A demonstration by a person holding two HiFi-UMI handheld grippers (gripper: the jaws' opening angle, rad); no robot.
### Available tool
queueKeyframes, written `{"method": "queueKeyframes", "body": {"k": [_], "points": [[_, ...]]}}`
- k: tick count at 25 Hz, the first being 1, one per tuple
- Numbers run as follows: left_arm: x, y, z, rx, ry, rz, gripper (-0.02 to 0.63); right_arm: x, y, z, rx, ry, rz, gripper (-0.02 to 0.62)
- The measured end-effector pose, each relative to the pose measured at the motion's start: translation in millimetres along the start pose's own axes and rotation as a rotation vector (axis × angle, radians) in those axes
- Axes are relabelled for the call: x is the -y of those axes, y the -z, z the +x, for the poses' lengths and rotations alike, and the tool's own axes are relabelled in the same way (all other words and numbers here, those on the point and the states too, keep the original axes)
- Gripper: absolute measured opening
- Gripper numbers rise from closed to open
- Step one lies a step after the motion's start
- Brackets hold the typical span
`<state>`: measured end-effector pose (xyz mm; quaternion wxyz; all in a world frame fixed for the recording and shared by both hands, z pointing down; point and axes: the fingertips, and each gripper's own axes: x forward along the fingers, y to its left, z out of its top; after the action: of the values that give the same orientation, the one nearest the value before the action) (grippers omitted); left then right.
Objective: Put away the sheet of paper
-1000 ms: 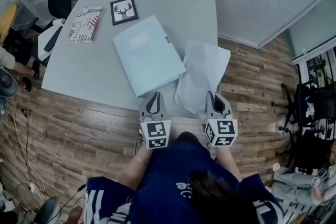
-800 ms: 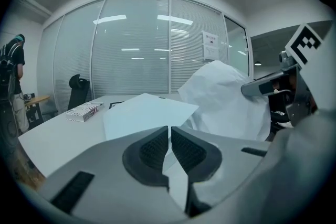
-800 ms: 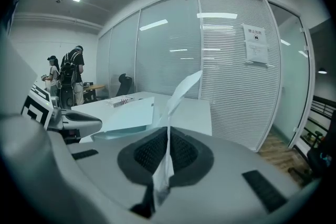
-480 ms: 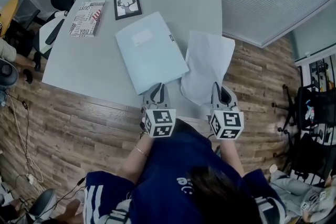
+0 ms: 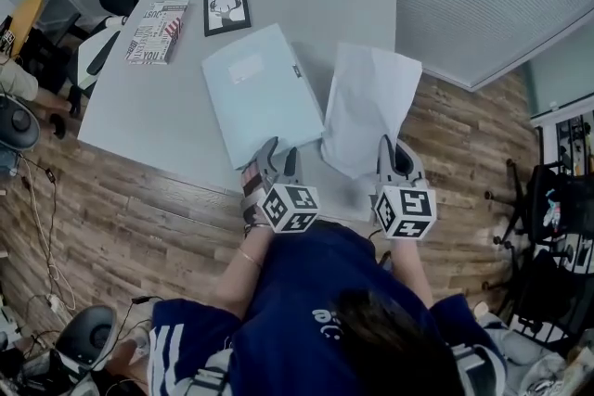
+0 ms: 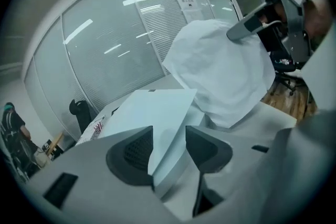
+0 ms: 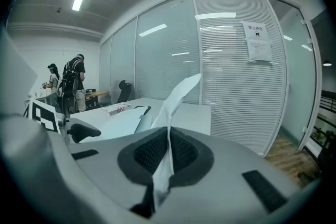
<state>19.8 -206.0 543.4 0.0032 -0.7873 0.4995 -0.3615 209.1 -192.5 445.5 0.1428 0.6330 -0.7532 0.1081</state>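
Movement at the left claw [image 5: 277, 155] first: rolled over, nudged up to the near corner of the pale blue folder [image 5: 262, 91], and just now popped from pressed together to spread wide. Looking along it, the folder's corner standing right between the two pads, not clamped yet. Reads as lining up to lift the cover, no grip so far.

Across to the right of that claw: sheet of paper [image 5: 371, 107], no longer drooping past the tabletop [image 5: 167, 107] edge as a second ago, now carried higher and further in, flaring up and away from the right claw [image 5: 397, 153]. Pressed together on the sheet's near edge, that one, paper pinched upright between its pads, same tight hold throughout.

Meaning for the job: paper in hand, folder closed and flat ahead of the left claw, nothing stowed yet. Next call, probably: close on the cover, raise it, slide the sheet under. Worth watching: thin cover slipping out of the spread pads, or the limp sheet buckling on the way in.
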Motion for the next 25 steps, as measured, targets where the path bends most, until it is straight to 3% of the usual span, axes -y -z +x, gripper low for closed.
{"method": "queueKeyframes", "body": {"k": [4, 12, 18, 25], "points": [[2, 2, 16, -0.051, -0.048, 0.059, 0.181, 4, -1, 7, 0.01, -0.033, 0.002, 0.008], [-3, -6, 30, -0.065, -0.107, 0.069, 0.178, 10, 2, 16, 0.005, -0.089, 0.017, 0.008], [-10, -20, 18, -0.019, -0.127, -0.029, 0.138, 18, 4, 22, -0.001, -0.129, 0.019, 0.008], [-38, -32, -9, 0.059, -0.205, -0.144, 0.063, 15, 1, 32, -0.001, -0.178, 0.011, 0.008]]}}
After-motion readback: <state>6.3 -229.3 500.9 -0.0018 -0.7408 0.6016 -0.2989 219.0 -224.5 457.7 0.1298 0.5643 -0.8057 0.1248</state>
